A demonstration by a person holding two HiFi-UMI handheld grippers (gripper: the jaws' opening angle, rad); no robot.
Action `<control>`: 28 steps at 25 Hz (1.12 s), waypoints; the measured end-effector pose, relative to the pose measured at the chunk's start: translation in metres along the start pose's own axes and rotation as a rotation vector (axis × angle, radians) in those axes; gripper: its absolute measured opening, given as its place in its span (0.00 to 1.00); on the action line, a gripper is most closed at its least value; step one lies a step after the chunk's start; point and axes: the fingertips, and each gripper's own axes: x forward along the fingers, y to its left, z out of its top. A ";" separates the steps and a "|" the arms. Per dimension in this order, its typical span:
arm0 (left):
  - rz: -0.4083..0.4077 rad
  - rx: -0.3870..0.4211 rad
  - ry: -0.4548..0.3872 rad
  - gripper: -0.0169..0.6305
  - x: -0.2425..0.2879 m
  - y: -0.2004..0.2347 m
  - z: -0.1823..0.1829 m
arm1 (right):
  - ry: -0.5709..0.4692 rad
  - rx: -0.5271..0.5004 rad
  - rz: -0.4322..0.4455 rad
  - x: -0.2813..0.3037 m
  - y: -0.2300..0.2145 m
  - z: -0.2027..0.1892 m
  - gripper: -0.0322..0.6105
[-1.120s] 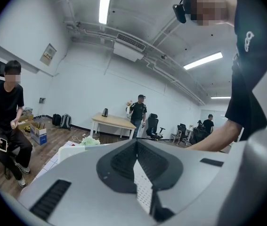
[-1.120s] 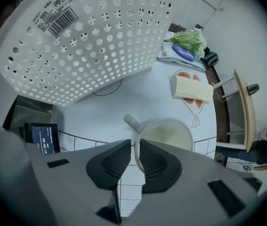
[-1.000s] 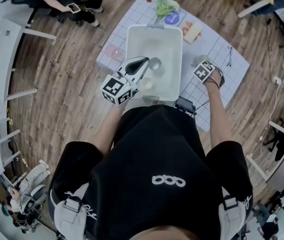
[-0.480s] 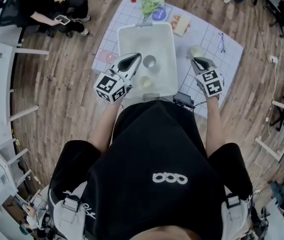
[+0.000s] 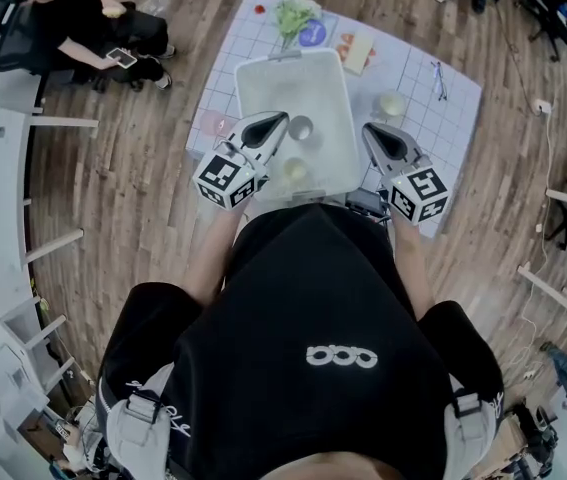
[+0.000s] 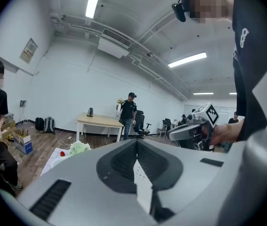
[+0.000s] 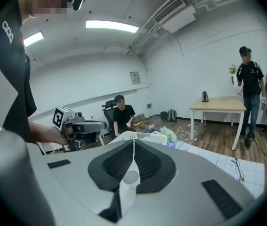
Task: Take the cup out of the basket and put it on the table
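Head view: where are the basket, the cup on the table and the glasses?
basket (image 5: 283,88), head view, bare floor inside.
cup on the table (image 5: 393,105), head view, its open mouth.
glasses (image 5: 440,80), head view, middle of the frame.

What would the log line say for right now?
cup: on mat | basket: holds grey cup, pale cup | left hand-held gripper: shut | right hand-held gripper: shut, empty

From above the person (image 5: 313,308), the head camera looks steeply down onto the basket (image 5: 263,80) and table (image 5: 458,103). Each gripper camera rides close behind its jaws, facing almost level; the left gripper (image 7: 104,124) and right gripper (image 6: 173,134) show in each other's views.
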 end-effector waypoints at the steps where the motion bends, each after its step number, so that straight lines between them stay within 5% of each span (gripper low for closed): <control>1: -0.002 0.003 0.004 0.04 0.000 0.000 -0.001 | -0.001 0.004 0.009 0.003 0.006 -0.002 0.10; 22: -0.013 0.037 0.041 0.04 -0.001 0.011 -0.009 | -0.009 0.076 0.050 0.027 0.021 -0.010 0.09; 28: -0.074 0.133 0.251 0.04 0.017 0.006 -0.040 | -0.009 0.091 0.042 0.026 0.018 -0.012 0.09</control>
